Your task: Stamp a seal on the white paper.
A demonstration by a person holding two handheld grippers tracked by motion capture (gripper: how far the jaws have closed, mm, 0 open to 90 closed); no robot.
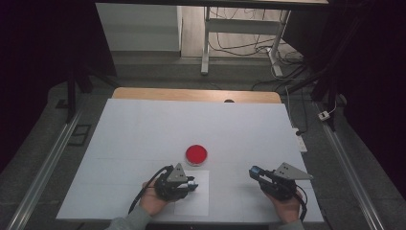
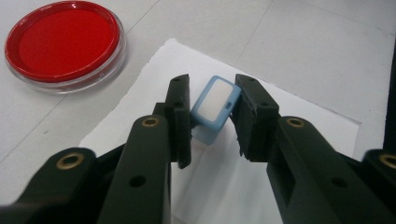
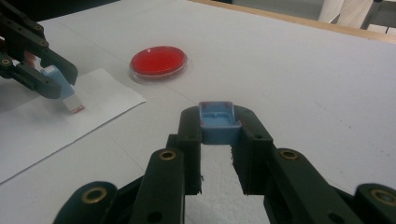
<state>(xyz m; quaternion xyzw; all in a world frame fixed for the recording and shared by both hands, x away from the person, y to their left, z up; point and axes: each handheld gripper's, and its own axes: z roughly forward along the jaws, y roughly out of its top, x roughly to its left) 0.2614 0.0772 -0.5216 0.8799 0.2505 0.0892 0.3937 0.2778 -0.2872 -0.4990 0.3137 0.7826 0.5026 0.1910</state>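
- Nearest the person, both hands come in from the bottom edge of the high view, one gripper each, over the white surface.
- Left gripper: fingers clamped on a small blue stamp with a white face. It's tilted, low end over the sheet of paper. From the right gripper view, the stamp's white tip with a reddish edge sits right at the paper; can't tell if it's actually touching.
- In the high view this gripper is at the near-middle of the surface, right over the paper.
- Right gripper: fingers pinched on a small blue cap, open side up, held clear of the surface. It's off to the right, well apart from the left one.
- A bit farther out: the red dish, a shallow round clear dish with red inside, just past the paper's far edge, resting flat.
- Beyond that the surface is bare white up to a wooden edge.
- Way back: floor, a desk frame and a tangle of cables.
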